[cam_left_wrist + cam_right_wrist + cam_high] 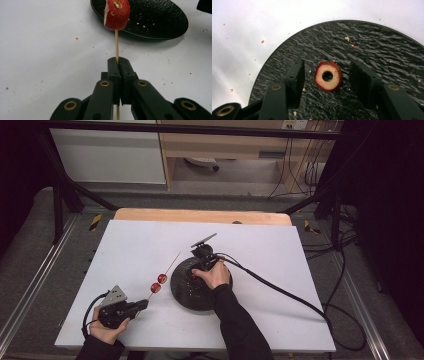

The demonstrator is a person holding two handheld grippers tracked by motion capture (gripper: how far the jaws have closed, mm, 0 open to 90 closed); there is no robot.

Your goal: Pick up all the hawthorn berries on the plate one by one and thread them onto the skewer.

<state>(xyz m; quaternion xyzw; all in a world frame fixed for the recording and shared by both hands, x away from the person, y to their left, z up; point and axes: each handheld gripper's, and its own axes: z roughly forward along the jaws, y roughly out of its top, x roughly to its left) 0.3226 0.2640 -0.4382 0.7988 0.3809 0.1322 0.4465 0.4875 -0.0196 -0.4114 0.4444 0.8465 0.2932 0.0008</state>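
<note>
surface: white table (125,245), black plate (387,50)
left gripper (117,62): clamps skewer (116,43)
right gripper (327,75): jaws wide around cored fruit slice (328,76)

This looks like a lab or recording room set up for data capture, not a home or kitchen. A dark metal frame (65,190) with slanted struts stands around a worktop (130,245) covered by a plain white sheet over a wooden board. Grey carpet (30,250) lies on the floor, with aluminium rails (30,292) running along both sides. Black cables (345,270) trail over the floor, and behind stand a white cabinet (107,155) and a light wooden desk (225,142).
</note>
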